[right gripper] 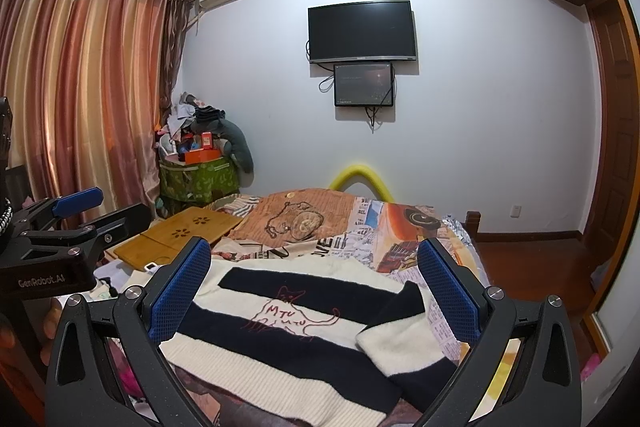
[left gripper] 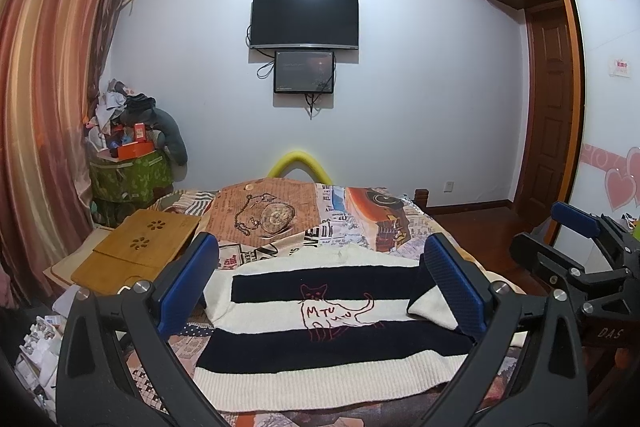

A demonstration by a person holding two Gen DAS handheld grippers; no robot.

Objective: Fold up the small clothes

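Note:
A small knitted sweater (left gripper: 320,343) with cream and navy stripes and a red outline cat lies flat on the bed; the right wrist view shows the sweater (right gripper: 280,343) too. Its right sleeve (right gripper: 404,331) is folded in across the body. My left gripper (left gripper: 320,287) hangs open above the sweater, nothing between its blue pads. My right gripper (right gripper: 316,291) is open too, over the sweater's right half. Each gripper shows at the edge of the other's view: the right one (left gripper: 576,227) and the left one (right gripper: 76,203).
The bed carries a patchwork newspaper-print cover (left gripper: 360,223). A bamboo lap table (left gripper: 140,251) lies at the bed's left edge. Behind it stands a green hamper (left gripper: 128,175) piled with clutter. Curtains (right gripper: 80,87) hang left, a wooden door (left gripper: 548,115) stands right.

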